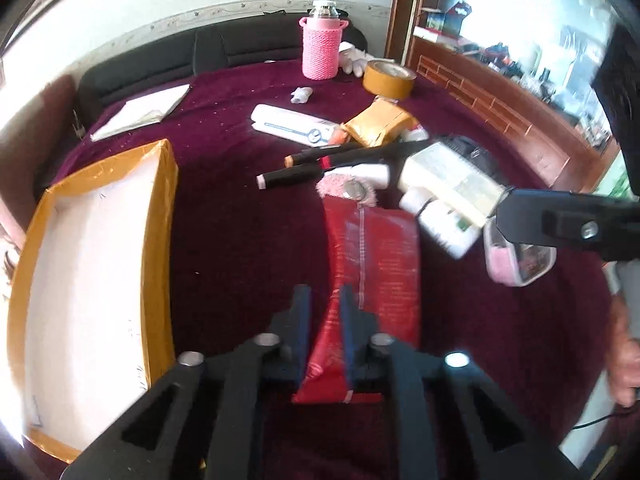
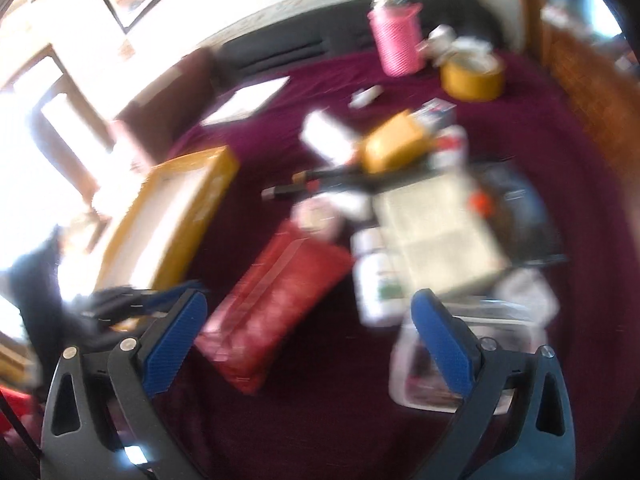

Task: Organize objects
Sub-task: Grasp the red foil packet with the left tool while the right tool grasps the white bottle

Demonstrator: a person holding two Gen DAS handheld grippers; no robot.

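Observation:
My left gripper is shut on the near end of a red foil packet, which lies on the maroon cloth and reaches away from me. The packet also shows in the blurred right wrist view. My right gripper is open and empty, hovering above the cloth between the packet and a clear plastic tub. In the left wrist view the right gripper enters from the right above that tub. An open yellow-edged box with a white bottom stands at the left.
A pile lies beyond the packet: two dark markers, a cream box, white bottles, an orange pouch and a white packet. A pink knitted bottle, tape roll and papers sit further back.

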